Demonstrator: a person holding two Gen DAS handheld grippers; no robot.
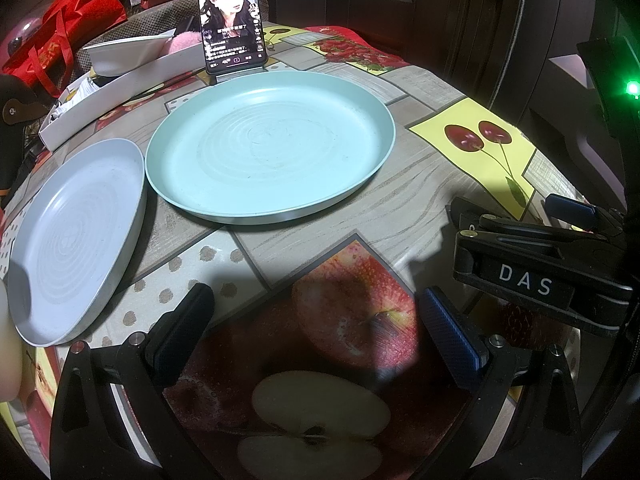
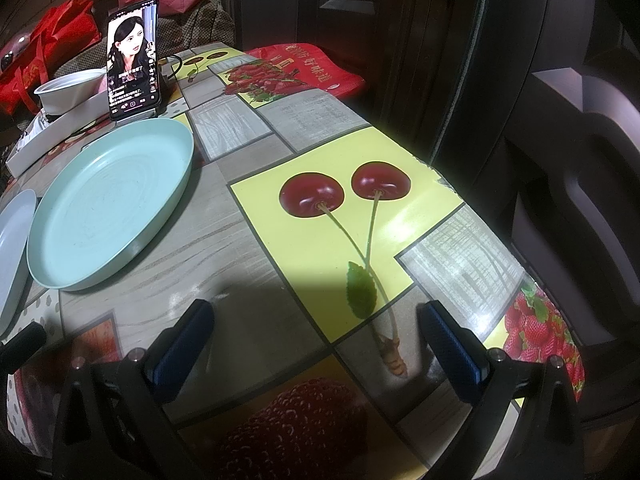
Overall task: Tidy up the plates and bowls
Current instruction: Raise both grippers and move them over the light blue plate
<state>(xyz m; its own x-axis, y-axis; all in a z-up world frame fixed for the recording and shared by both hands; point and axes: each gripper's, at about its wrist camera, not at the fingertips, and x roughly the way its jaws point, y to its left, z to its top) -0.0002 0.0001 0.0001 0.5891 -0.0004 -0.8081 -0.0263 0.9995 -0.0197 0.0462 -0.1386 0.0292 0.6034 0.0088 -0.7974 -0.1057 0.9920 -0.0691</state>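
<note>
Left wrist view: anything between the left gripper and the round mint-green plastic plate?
Nothing visible. Only bare fruit-print tablecloth lies between the open left gripper and the round mint-green plastic plate. The pale grey-blue round plate sits off to the left, outside that path.

On the table [image 1: 400,208], seen from the left wrist, the large plate [image 1: 272,152] lies at centre, toward twelve o'clock from the left claw [image 1: 316,328]. A second plate [image 1: 76,240] lies just beside it at nine o'clock, their rims close together. A phone [image 1: 232,20] stands upright right behind the large plate at twelve. A flat box [image 1: 116,92] lies at ten o'clock, with a bowl [image 1: 128,50] behind it. The right claw [image 1: 560,216] sits at three o'clock, well apart from both plates.
</note>
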